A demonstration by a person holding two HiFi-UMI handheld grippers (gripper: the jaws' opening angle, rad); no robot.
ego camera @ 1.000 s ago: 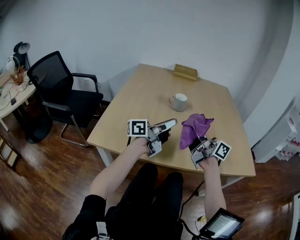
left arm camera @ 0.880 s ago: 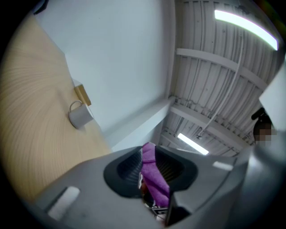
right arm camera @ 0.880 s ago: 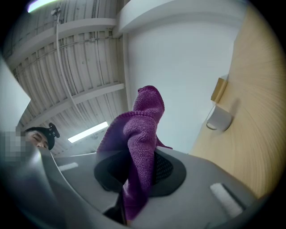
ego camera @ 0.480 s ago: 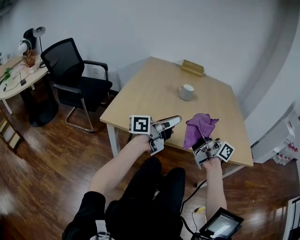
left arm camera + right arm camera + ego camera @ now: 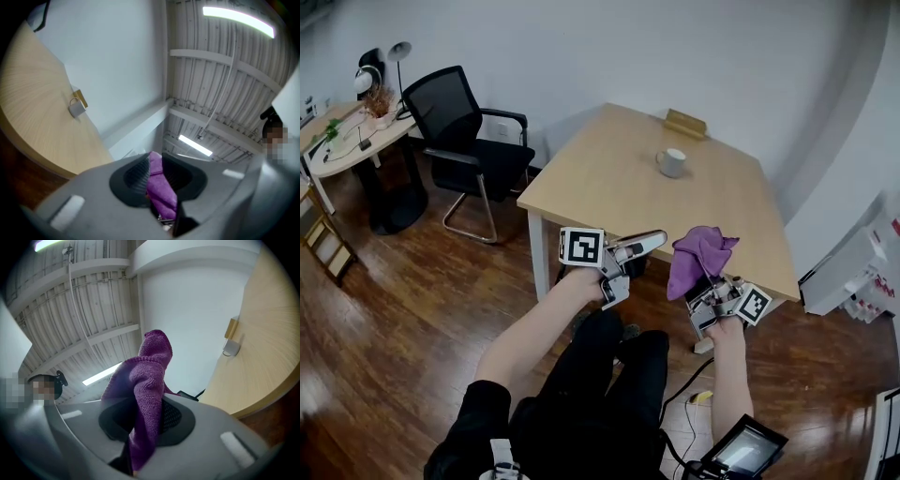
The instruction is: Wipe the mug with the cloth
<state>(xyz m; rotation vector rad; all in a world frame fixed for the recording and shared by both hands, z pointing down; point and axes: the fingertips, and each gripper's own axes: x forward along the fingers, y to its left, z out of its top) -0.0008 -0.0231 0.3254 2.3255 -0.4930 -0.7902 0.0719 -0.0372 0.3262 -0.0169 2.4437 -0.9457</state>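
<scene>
Two tongs: right tongs [image 5: 701, 286] clamped on cloth [image 5: 697, 253], left tongs [image 5: 652, 240] apart beside it

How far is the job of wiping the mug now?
Done: the right gripper is shut on the purple cloth. In hand: both grippers are at the table's near edge, the left gripper empty. Remaining: the mug stands far across the table, untouched, so all the wiping.

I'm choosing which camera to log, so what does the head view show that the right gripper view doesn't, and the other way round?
Only the head view: the person's arms, the left gripper and a side desk with a lamp. Only the right gripper view: the ceiling lights. Both: the purple cloth in the right gripper, and the mug on the table.
</scene>
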